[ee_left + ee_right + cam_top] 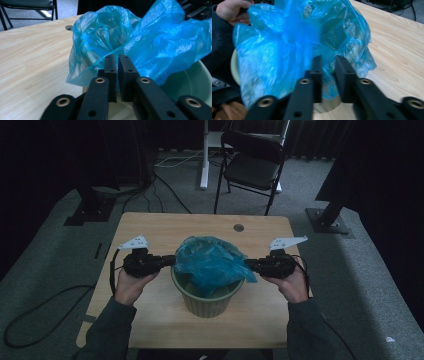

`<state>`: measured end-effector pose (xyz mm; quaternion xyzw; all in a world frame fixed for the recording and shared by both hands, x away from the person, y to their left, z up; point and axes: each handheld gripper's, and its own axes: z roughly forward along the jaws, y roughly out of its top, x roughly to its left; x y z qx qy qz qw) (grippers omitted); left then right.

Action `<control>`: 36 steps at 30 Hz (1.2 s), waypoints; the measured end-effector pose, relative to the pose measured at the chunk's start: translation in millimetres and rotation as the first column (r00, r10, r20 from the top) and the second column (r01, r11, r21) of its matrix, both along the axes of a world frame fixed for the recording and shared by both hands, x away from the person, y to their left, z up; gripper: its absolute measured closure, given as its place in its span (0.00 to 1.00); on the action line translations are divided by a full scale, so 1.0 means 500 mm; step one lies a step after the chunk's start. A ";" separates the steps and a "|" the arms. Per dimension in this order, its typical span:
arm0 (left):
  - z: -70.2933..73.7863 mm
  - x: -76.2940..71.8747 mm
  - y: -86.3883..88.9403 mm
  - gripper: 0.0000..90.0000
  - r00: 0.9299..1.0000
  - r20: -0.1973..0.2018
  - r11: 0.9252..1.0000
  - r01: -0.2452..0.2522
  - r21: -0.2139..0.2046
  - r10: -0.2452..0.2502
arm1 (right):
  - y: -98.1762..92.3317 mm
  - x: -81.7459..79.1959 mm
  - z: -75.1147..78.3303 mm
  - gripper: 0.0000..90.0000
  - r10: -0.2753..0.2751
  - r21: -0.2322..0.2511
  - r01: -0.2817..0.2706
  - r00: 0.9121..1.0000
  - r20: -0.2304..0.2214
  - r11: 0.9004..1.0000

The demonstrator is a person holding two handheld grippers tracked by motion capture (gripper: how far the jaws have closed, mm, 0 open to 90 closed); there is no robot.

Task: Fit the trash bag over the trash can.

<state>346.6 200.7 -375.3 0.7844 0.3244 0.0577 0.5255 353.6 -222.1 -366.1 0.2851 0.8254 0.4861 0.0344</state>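
A crumpled blue plastic bag [210,262] sits in the mouth of a pale green round bin [207,302] at the middle of the wooden table [150,225]. My left gripper [170,260] reaches in from the left and is shut on the bag's left edge. In the left gripper view the jaws [117,58] stand almost together with blue film [155,45] pinched between them, above the bin's rim [192,80]. My right gripper [250,265] comes in from the right. Its jaws [329,60] stand narrowly apart with a fold of the bag [274,50] gripped between them.
A black folding chair [252,162] stands beyond the table's far edge. The tabletop has a small round hole [238,227] near its far side. Cables and dark stand bases [90,210] lie on the grey carpet. The other hand [229,10] shows behind the bag.
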 end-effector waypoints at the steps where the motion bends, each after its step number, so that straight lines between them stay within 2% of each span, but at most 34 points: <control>1: -0.001 -0.003 0.003 0.98 1.000 0.000 1.000 0.003 -0.002 -0.003 | -0.001 -0.002 0.001 0.89 0.004 -0.004 -0.004 1.000 0.000 1.000; 5: -0.003 -0.015 0.015 1.00 1.000 0.003 1.000 -0.004 0.003 0.004 | -0.002 -0.013 0.004 0.96 0.025 -0.025 -0.025 1.000 0.001 0.999; 11: -0.018 -0.032 0.029 0.99 1.000 -0.024 1.000 -0.002 0.017 0.002 | -0.003 -0.023 -0.001 0.97 0.055 -0.052 -0.056 0.998 -0.016 0.997; 16: -0.035 -0.042 0.025 1.00 0.998 -0.054 0.999 0.019 0.030 -0.017 | -0.005 -0.035 -0.006 0.97 0.093 -0.076 -0.096 0.995 -0.042 0.993; 19: -0.040 -0.045 0.026 0.99 0.998 -0.061 1.000 0.019 0.024 -0.018 | -0.006 -0.040 -0.010 0.97 0.120 -0.079 -0.125 0.991 -0.058 0.989; 21: -0.041 -0.044 0.027 1.00 0.998 -0.066 1.000 0.019 0.017 -0.018 | -0.006 -0.041 -0.010 0.97 0.120 -0.077 -0.124 0.991 -0.059 0.989; 28: -0.042 -0.027 0.026 1.00 0.998 -0.066 1.000 -0.011 0.010 0.011 | -0.003 -0.033 -0.013 0.98 0.099 -0.066 -0.102 0.994 -0.047 0.993; 36: -0.041 0.034 0.029 0.99 0.995 -0.072 0.997 -0.071 0.010 0.072 | 0.015 -0.014 -0.013 0.98 0.070 -0.074 -0.072 0.997 -0.025 0.995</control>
